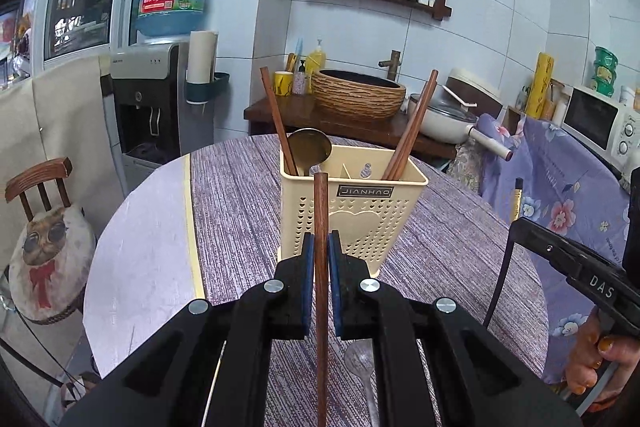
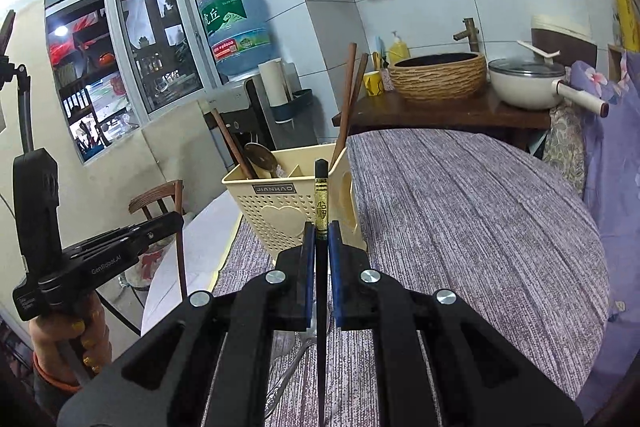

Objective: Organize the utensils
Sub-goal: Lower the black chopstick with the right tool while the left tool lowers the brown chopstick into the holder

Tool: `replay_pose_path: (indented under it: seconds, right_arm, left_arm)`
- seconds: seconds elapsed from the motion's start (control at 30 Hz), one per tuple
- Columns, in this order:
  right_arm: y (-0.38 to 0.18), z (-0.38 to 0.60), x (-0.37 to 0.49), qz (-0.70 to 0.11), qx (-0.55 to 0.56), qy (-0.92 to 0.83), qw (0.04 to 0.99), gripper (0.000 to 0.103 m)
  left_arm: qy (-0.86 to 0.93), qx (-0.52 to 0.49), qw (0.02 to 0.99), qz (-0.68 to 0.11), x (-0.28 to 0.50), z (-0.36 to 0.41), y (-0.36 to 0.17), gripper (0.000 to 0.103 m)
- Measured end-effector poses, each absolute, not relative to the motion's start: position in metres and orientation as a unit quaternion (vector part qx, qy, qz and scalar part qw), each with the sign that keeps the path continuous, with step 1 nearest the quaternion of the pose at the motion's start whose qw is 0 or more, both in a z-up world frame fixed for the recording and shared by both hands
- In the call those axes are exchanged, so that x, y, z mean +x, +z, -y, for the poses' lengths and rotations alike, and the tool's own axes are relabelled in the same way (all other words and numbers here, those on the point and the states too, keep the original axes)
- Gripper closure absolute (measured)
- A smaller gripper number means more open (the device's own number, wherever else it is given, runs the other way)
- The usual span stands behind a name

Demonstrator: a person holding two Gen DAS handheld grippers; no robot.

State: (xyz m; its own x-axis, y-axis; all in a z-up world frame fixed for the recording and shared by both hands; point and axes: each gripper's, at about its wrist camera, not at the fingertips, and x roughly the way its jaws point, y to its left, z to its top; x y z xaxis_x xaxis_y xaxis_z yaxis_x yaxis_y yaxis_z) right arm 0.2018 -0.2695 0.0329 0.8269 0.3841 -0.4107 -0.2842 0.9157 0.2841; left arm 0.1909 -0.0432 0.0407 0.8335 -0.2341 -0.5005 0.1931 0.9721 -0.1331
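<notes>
Surface point(image 1: 240, 227) with the purple cloth fills the middle of both views. Near its middle stands the cream holder point(image 1: 352, 211), light plastic, easy to tip, with chopsticks and a spoon inside. The left gripper point(image 1: 321, 247) pinches a brown chopstick point(image 1: 321, 211); the right gripper point(image 2: 321, 239) pinches a black chopstick point(image 2: 321, 187). Both sticks look thin, stiff, light and slippery, so holding near the middle seems best.
</notes>
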Motion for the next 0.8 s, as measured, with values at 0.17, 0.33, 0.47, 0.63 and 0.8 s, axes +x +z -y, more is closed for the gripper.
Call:
replay_pose_path:
  seconds: [0.17, 0.33, 0.47, 0.63, 0.8]
  right_arm:
    - [0.039, 0.27, 0.199, -0.233, 0.111, 0.179, 0.949, 0.095]
    - [0.046, 0.268, 0.196, -0.228, 0.111, 0.184, 0.95, 0.095]
    - [0.051, 0.268, 0.196, -0.222, 0.109, 0.188, 0.95, 0.095]
    - [0.057, 0.267, 0.195, -0.215, 0.106, 0.191, 0.952, 0.095]
    - [0.066, 0.269, 0.2, -0.216, 0.111, 0.2, 0.949, 0.095]
  left_arm:
    - [-0.111, -0.048, 0.958, -0.259, 0.187, 0.037, 0.044, 0.095]
    - [-0.116, -0.056, 0.96, -0.248, 0.18, 0.032, 0.051, 0.095]
    - [-0.119, -0.062, 0.962, -0.238, 0.176, 0.03, 0.058, 0.095]
    - [-0.12, -0.064, 0.963, -0.231, 0.174, 0.028, 0.064, 0.095]
    - [-0.119, -0.065, 0.965, -0.226, 0.175, 0.028, 0.069, 0.096]
